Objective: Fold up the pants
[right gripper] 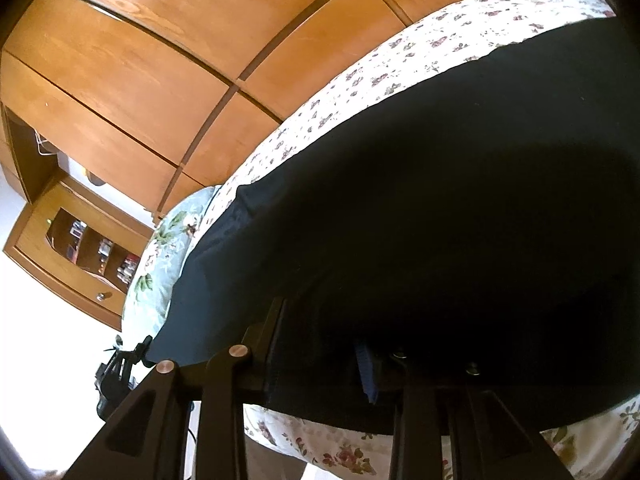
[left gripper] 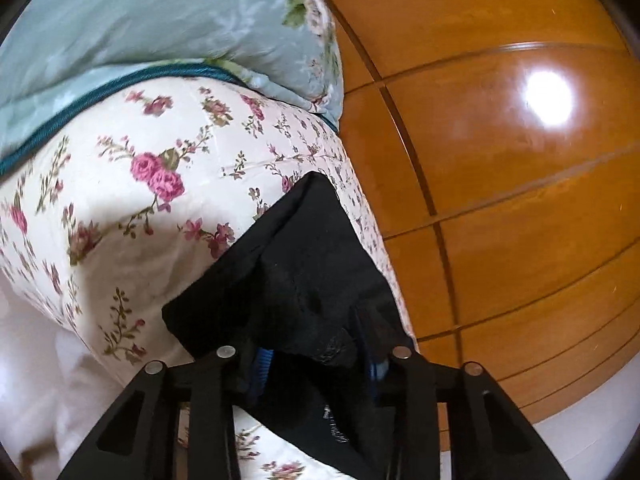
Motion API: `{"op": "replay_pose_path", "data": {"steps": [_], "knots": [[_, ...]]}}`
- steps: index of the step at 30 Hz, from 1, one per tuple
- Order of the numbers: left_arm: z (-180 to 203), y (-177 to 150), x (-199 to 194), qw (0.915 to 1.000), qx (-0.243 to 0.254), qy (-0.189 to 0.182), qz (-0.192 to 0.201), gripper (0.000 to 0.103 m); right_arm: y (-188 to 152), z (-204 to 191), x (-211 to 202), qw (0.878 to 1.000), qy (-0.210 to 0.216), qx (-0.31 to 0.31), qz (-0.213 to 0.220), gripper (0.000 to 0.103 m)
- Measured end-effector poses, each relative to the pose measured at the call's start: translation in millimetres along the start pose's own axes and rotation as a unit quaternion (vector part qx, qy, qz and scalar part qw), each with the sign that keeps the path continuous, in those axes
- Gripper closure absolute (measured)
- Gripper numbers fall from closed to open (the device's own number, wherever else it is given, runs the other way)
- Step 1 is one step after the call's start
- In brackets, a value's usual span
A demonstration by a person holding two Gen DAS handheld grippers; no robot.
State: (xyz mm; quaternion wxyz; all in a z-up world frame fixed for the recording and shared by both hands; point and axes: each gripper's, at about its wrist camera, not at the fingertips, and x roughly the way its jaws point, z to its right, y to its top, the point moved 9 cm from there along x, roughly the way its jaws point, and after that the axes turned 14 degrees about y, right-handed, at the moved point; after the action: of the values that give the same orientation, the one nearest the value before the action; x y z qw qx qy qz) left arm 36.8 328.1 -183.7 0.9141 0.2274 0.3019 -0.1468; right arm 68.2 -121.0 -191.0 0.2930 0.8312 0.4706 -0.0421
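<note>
The pants [left gripper: 304, 264] are gripped by both the left gripper [left gripper: 320, 356] and right gripper [right gripper: 320, 356], seemingly mid-fold over the bed [left gripper: 120, 208]; next, edges should be aligned.

Only a small illegible print on the black pants [left gripper: 304, 264].

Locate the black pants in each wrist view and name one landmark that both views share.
Left wrist: black pants at lower centre, bunched between the left gripper fingers.
Right wrist: pants fill the centre and right, over the right gripper.
Shared landmark: wooden wardrobe.
</note>
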Motion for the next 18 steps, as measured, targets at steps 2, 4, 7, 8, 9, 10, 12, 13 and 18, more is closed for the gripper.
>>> {"op": "replay_pose_path", "data": {"steps": [2, 4, 7, 8, 9, 10, 12, 13, 18], "knots": [[0.6, 1.3, 0.0, 0.9999, 0.01, 0.004, 0.002, 0.074, 0.8, 0.7, 0.9, 1.0, -0.003, 0.0, -0.001, 0.071], [2.5, 2.6, -0.4, 0.9997, 0.024, 0.008, 0.002, 0.08, 2.5, 2.4, 1.9, 1.0, -0.008, 0.005, -0.003, 0.074], [11.3, 6.0, -5.5, 0.9986, 0.051, 0.01, 0.008, 0.087, 5.9, 3.9, 2.3, 1.0, -0.007, 0.016, -0.01, 0.08], [15.8, 9.0, -9.4, 0.9981, 0.06, 0.008, 0.014, 0.091, 7.4, 3.2, 1.6, 1.0, -0.006, 0.018, -0.01, 0.082], [21.1, 13.6, -14.8, 0.9976, 0.065, 0.003, 0.024, 0.095, 9.3, 1.7, 0.6, 1.0, -0.006, 0.017, -0.009, 0.086], [25.9, 19.5, -21.3, 0.9971, 0.067, -0.004, 0.035, 0.096, 12.0, -1.9, -2.6, 1.0, -0.004, 0.013, -0.005, 0.088], [37.8, 31.1, -35.1, 0.9958, 0.067, -0.035, 0.051, 0.096, 19.7, -17.0, -10.7, 1.0, 0.013, 0.002, 0.009, 0.088], [43.2, 34.4, -41.1, 0.9947, 0.073, -0.044, 0.058, 0.096, 22.7, -24.8, -14.6, 1.0, 0.021, -0.007, 0.015, 0.088], [46.7, 30.2, -54.3, 0.9904, 0.109, -0.038, 0.077, 0.096, 16.6, -40.7, -27.3, 0.999, 0.033, -0.037, 0.013, 0.089]]}}
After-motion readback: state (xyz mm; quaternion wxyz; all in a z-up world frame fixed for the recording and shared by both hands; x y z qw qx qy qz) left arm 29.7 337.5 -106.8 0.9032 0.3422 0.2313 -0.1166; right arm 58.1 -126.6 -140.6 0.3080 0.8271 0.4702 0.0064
